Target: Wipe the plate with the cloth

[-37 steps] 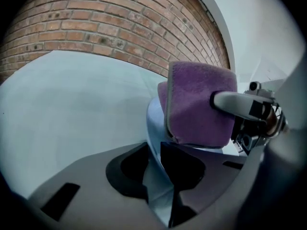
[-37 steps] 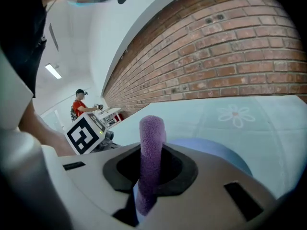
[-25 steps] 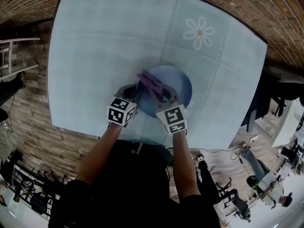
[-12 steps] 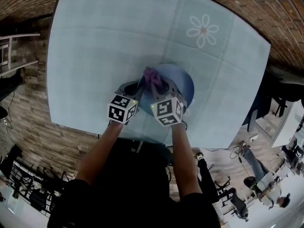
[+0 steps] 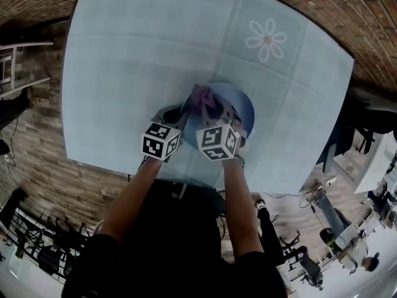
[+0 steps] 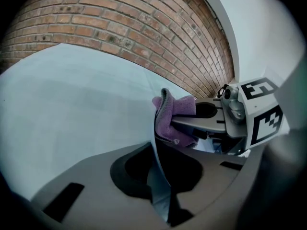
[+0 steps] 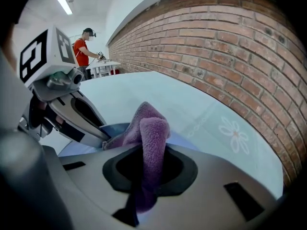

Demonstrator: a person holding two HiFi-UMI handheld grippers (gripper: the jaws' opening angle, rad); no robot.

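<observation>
A round blue plate (image 5: 240,109) lies on the pale blue table (image 5: 124,54) just ahead of my hands. My left gripper (image 5: 180,118) is at the plate's near-left rim. In the left gripper view that thin rim (image 6: 154,143) runs between the closing jaws of the left gripper (image 6: 159,176), which grip it. A purple cloth (image 5: 201,97) is bunched over the plate's left part. My right gripper (image 5: 211,113) is shut on it. In the right gripper view the cloth (image 7: 149,128) rises out of the right gripper (image 7: 144,176), with the plate (image 7: 188,140) behind it.
A white daisy print (image 5: 267,40) marks the table at the far right. The table's near edge (image 5: 136,172) runs just below my hands, with brick floor round it. In the right gripper view a person in a red top (image 7: 80,49) stands at a far white table.
My right gripper has rolled and sunk a little with the cloth, which has gone from a stretched strip to a bunch over the plate's left part. The left gripper has stayed at the rim.
</observation>
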